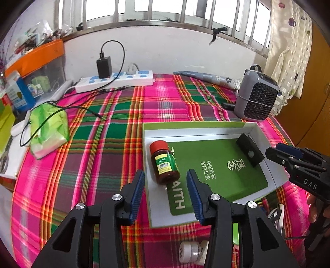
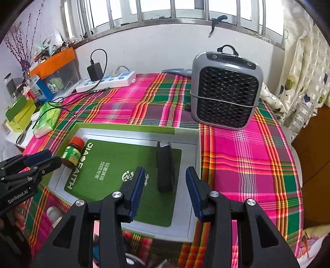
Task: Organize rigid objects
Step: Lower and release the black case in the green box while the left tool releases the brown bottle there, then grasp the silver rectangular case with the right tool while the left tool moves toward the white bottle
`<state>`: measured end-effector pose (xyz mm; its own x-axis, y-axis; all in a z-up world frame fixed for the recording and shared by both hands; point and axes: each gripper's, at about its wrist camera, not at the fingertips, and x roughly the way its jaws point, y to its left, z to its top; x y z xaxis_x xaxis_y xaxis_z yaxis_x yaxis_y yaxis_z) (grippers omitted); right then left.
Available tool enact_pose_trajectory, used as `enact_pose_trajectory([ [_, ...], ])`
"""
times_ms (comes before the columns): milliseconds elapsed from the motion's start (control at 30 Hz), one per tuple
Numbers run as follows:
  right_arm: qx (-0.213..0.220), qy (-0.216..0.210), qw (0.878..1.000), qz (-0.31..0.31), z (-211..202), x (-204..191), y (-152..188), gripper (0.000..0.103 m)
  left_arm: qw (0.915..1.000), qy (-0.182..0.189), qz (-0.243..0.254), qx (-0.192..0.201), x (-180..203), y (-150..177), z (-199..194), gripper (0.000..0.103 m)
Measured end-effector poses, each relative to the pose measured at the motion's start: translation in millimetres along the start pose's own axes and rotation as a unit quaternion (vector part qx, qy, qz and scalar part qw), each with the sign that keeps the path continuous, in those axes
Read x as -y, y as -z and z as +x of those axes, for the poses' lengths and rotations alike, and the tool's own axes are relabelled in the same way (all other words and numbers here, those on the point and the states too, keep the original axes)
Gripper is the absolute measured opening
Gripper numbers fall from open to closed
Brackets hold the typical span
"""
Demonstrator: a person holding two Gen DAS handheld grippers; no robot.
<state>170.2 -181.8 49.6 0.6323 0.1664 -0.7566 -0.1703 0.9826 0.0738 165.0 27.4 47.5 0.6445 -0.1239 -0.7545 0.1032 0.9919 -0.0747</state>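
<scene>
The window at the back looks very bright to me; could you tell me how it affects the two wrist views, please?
Left wrist view: window blown out white, plaid cloth evenly lit, edges bent by fisheye. Right wrist view: same glare behind the bars, grey fan sharp, corners dark.

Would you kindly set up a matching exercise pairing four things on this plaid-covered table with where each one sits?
Things:
1. brown glass bottle with a red cap
2. flat black rectangular device
3. grey portable fan with a black mesh front
4. green plastic tissue pack

Places:
A. standing on the cloth beyond the shallow white box's far right corner
B. lying on its side at the left end inside the box
C. on the cloth left of the box, with a black cable across it
D. inside the box near its right wall

Pairs: 1-B, 2-D, 3-A, 4-C
</scene>
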Motion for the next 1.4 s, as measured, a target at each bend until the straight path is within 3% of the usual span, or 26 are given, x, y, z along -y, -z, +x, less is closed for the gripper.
enact_pose_trajectory([
  [300, 0.015, -0.004, 1.000, 0.009, -26, 2, 16, 0.043, 0.9999, 0.005, -0.004, 0.014, -3, 20, -26, 0.042],
  [700, 0.017, -0.004, 0.999, 0.027, -55, 8, 63, 0.043, 0.9993, 0.018, -0.027, 0.021, -13, 57, -51, 0.042],
  [1267, -0.019, -0.003, 0.998, 0.056, -49, -6, 108, 0.044, 0.9980, 0.033, -0.053, 0.002, -26, 103, -58, 0.041],
  [1400, -0.022, 0.012, 0.998, 0.054, -45, -10, 110, 0.050, 0.9980, 0.036, -0.051, -0.001, -26, 106, -58, 0.041],
])
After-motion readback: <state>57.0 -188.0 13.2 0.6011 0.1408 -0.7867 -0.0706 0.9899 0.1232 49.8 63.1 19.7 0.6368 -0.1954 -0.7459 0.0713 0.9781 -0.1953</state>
